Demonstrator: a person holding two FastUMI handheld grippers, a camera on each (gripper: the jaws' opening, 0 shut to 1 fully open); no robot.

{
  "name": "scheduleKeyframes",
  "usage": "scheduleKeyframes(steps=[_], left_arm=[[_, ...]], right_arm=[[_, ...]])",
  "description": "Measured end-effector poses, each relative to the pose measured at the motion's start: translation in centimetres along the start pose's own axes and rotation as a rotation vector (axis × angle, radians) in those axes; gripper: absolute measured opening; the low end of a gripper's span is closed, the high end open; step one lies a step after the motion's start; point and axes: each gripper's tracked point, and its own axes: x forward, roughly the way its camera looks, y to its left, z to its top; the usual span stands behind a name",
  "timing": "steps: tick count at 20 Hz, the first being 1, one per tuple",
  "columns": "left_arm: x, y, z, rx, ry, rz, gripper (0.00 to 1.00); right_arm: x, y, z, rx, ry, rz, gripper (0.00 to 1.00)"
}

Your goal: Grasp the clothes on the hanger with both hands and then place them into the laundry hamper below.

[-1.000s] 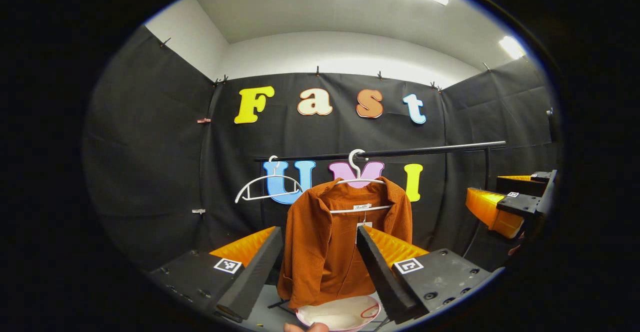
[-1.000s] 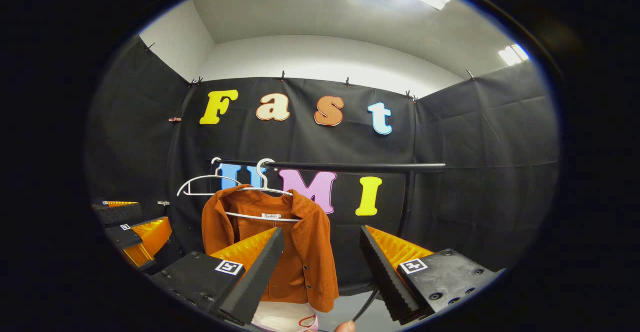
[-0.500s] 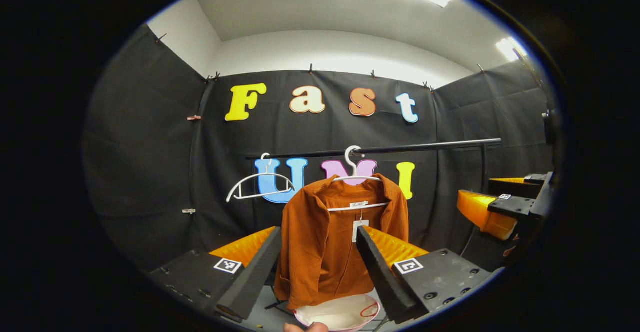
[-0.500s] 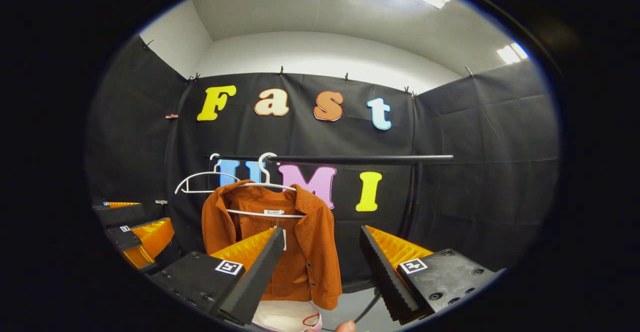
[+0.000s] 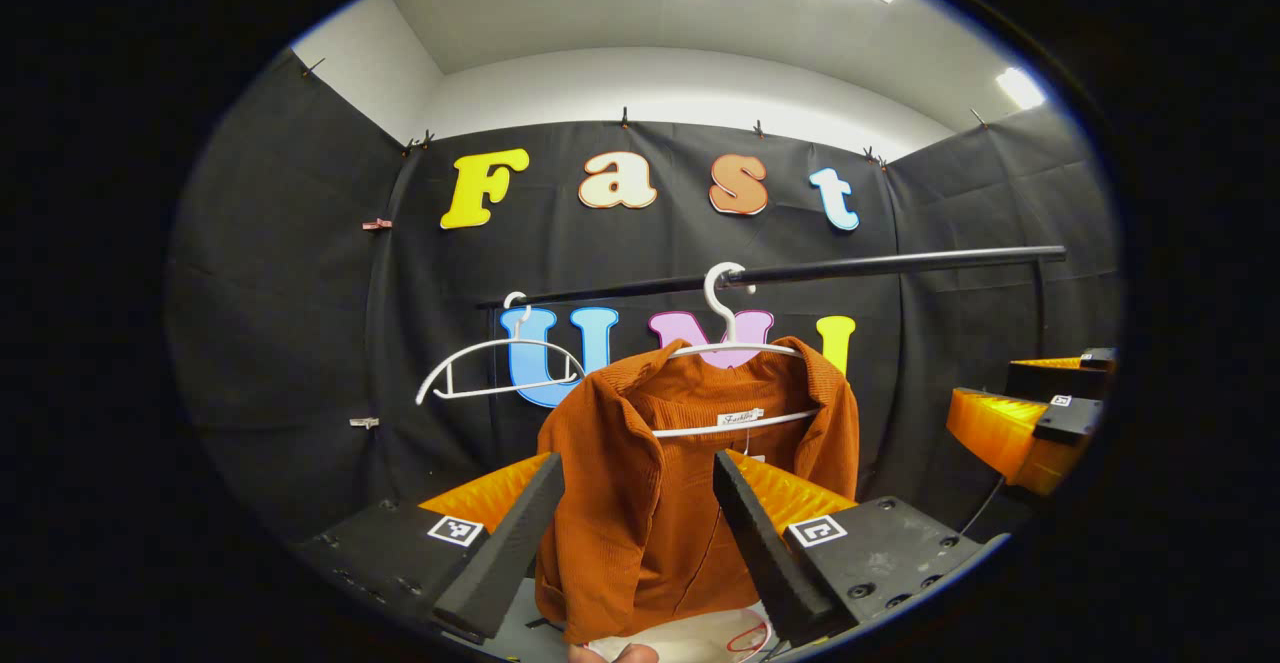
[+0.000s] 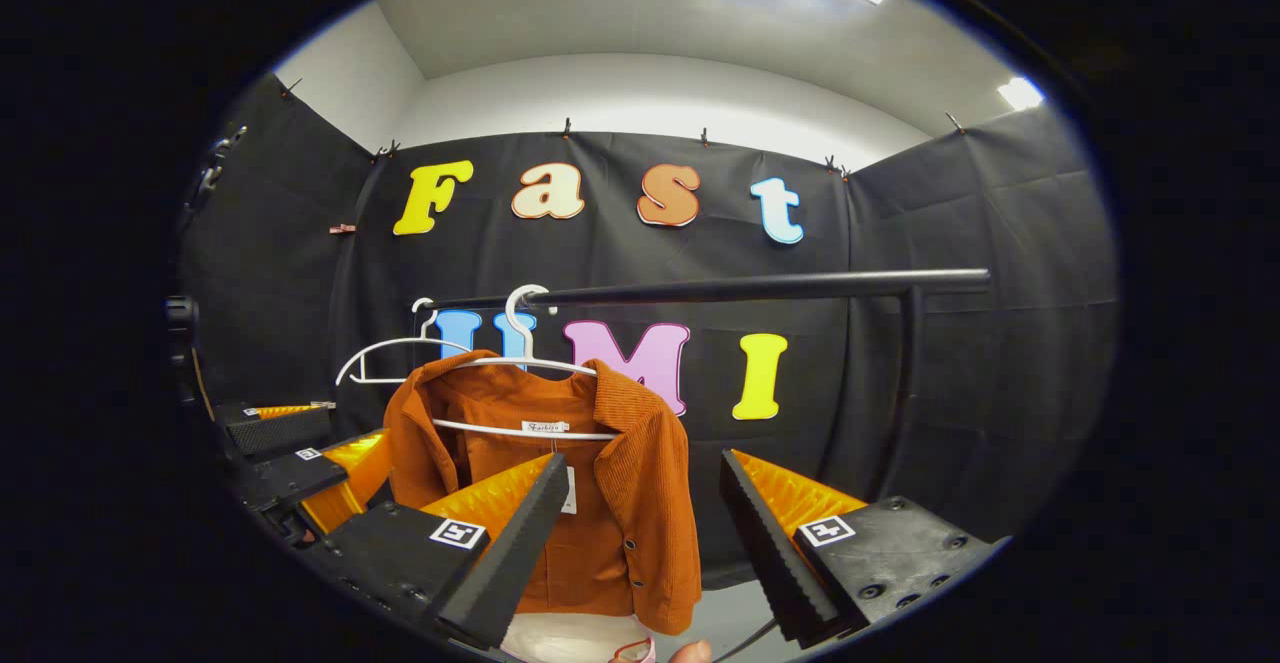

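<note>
A rust-orange jacket (image 5: 640,483) hangs on a white hanger (image 5: 722,303) from a black rail (image 5: 900,265). My left gripper (image 5: 628,553) is open, short of the jacket, whose left front shows between its fingers. In the right gripper view the jacket (image 6: 640,483) hangs left of centre, and my right gripper (image 6: 635,558) is open with the jacket's right edge behind its left finger. The white laundry hamper (image 5: 690,640) sits under the jacket, mostly cut off, and its rim (image 6: 570,635) also peeks out low in the right gripper view. Each view catches the other gripper off to the side: the right gripper (image 5: 1030,423) and the left gripper (image 6: 300,463).
An empty white hanger (image 5: 490,368) hangs on the rail to the left of the jacket. The rail's upright post (image 6: 905,393) stands at the right. Black cloth walls close the booth on three sides. A fingertip (image 6: 690,651) shows at the bottom edge.
Both grippers have moved closer to the jacket, which now looks larger and lower in each view. Both stay open.
</note>
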Motion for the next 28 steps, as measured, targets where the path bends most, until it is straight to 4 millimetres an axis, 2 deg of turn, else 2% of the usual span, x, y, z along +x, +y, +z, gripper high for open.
scheduleKeyframes(steps=[5, 8, 11, 15, 17, 18, 21, 23, 27, 28], left_arm=[[6.7, 0.6, -3.1, 0.031, 0.032, 0.078, 0.95], [9.3, 1.2, -4.3, 0.052, 0.046, 0.124, 0.95], [11.4, 1.2, -4.9, 0.072, 0.049, 0.136, 0.86], [12.5, 1.4, -5.2, 0.060, 0.060, 0.145, 0.50], [12.5, 2.1, -5.5, 0.059, 0.079, 0.160, 0.22], [12.4, 1.8, -5.7, 0.050, 0.090, 0.140, 0.09], [12.4, 1.9, -5.9, 0.044, 0.104, 0.105, 0.06], [12.2, 2.3, -5.8, 0.064, 0.107, 0.108, 0.06], [12.4, 2.5, -6.1, 0.083, 0.111, 0.114, 0.06], [12.4, 2.6, -6.2, 0.084, 0.113, 0.115, 0.06]], right_arm=[[4.1, -0.4, -3.2, 0.011, 0.033, 0.038, 0.98], [7.0, -0.5, -5.0, 0.024, 0.051, 0.064, 0.98], [9.3, 0.0, -6.5, 0.032, 0.069, 0.094, 0.98], [12.4, 1.7, -7.5, 0.013, 0.065, 0.120, 0.98], [13.7, 2.5, -8.1, 0.002, 0.062, 0.123, 0.98], [14.3, 2.9, -8.5, 0.003, 0.065, 0.124, 0.98], [16.7, 3.5, -9.9, 0.017, 0.075, 0.102, 0.98], [18.1, 2.8, -10.8, 0.017, 0.083, 0.068, 0.98], [20.2, 1.6, -11.0, 0.050, 0.072, 0.040, 0.98], [21.0, 1.8, -11.2, 0.063, 0.075, 0.053, 0.89]])
